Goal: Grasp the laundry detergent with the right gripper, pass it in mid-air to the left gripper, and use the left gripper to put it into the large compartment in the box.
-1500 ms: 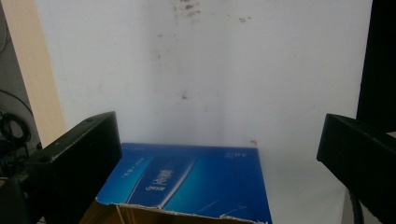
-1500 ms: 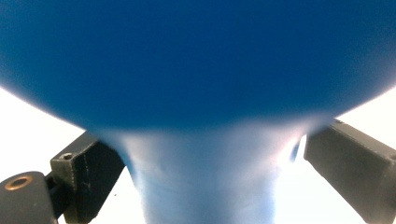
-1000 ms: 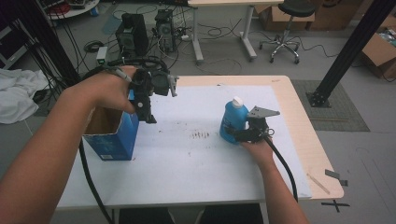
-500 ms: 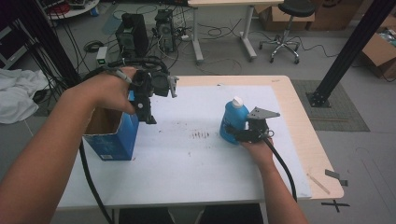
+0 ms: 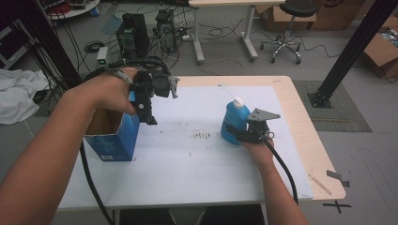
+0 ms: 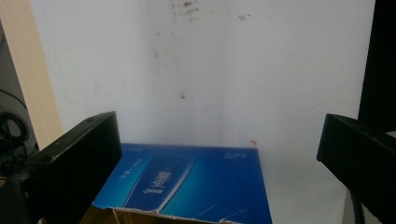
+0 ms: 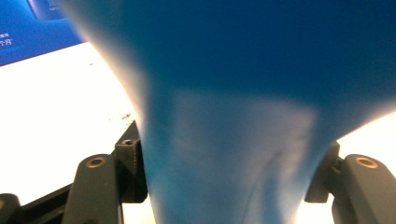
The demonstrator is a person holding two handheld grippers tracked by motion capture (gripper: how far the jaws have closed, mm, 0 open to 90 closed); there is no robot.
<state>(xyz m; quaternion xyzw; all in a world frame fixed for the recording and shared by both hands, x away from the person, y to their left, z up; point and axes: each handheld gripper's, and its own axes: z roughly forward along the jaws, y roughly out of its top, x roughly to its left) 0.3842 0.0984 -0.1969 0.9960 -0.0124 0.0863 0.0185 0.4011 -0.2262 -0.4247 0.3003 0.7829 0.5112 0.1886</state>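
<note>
— Where, then, did things stand?
— Right gripper (image 5: 237,132) was clamped on the blue plastic bottle with a white cap (image 5: 233,119), standing on the white table mat (image 5: 197,164). Left gripper (image 5: 148,110) hung empty, jaws spread, over the open blue cardboard box (image 5: 115,140).
— Next?
— Probably lifting the bottle across into the box, upright.

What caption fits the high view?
Right gripper clamps a blue plastic bottle; open left gripper hovers above an open blue cardboard box.
</note>
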